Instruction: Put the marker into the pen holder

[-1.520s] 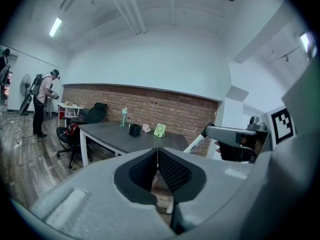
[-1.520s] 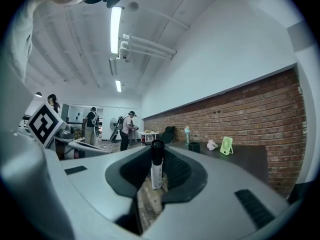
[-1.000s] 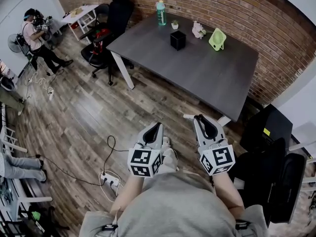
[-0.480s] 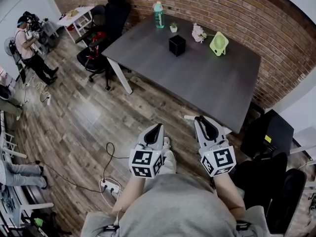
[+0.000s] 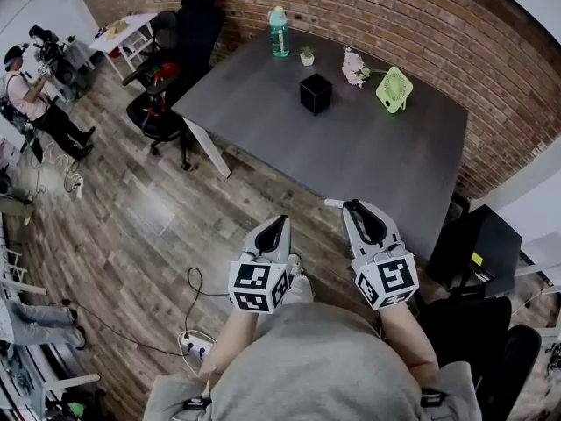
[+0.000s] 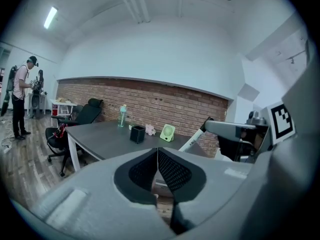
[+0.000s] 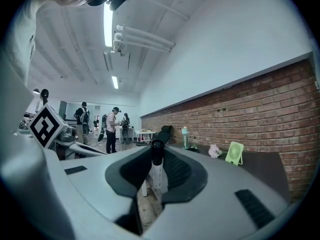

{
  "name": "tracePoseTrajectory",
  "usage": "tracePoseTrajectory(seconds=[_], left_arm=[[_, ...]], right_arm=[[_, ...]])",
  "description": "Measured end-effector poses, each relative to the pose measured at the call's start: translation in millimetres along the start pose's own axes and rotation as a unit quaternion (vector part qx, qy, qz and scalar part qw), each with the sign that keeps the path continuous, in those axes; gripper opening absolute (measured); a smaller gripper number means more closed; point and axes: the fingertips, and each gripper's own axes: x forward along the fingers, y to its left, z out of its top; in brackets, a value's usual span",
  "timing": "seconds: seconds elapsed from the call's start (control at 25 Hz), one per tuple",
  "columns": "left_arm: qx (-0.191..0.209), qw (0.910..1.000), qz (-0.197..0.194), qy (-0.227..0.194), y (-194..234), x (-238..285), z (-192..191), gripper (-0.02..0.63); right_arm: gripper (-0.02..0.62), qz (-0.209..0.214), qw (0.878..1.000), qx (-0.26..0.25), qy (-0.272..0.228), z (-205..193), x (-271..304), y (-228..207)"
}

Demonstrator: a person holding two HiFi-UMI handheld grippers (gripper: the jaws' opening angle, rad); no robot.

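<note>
Black, cube-shaped and open at the top: the pen holder [image 5: 316,93], out on the dark grey table [image 5: 377,160], with a green bottle [image 5: 278,32], a small plant pot [image 5: 307,56], a pink ornament [image 5: 354,67] and a green fan [image 5: 394,89] just beyond it toward the brick wall. Well short of the pen holder, still off the table's near edge: both grippers, side by side. Right gripper [image 5: 356,209] clamped across the white barrel of the marker [image 5: 334,204], dark cap showing at the jaw tips in the right gripper view, white end poking out sideways in the head view. Left gripper [image 5: 277,226] pressed together, pad against pad, on nothing. By the look of it, the carry stage: marker in the grip, nowhere near the pen holder yet. Next, most likely: bring the right gripper forward over the table until directly above the pen holder, turn the marker upright, line its lower end up with the opening, lower it in, and only then part the jaws. Worth watching: a small opening and a long thin barrel held crosswise, so easy to catch the rim or nudge the pen holder aside.
</note>
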Motion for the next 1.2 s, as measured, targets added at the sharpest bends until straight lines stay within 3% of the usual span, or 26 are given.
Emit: tracePoseTrajectory(seconds=[0.8, 1.2], left_arm=[[-0.005, 0.9994, -0.033, 0.009, 96.2, 117.9, 54.5, 0.02], [-0.004, 0.9988, -0.046, 0.017, 126.9, 163.2, 63.6, 0.02]], right_arm=[[0.072, -0.046, 0.999, 0.0, 0.011, 17.0, 142.3, -53.0], [0.072, -0.074, 0.997, -0.002, 0.01, 18.5, 191.1, -81.4]])
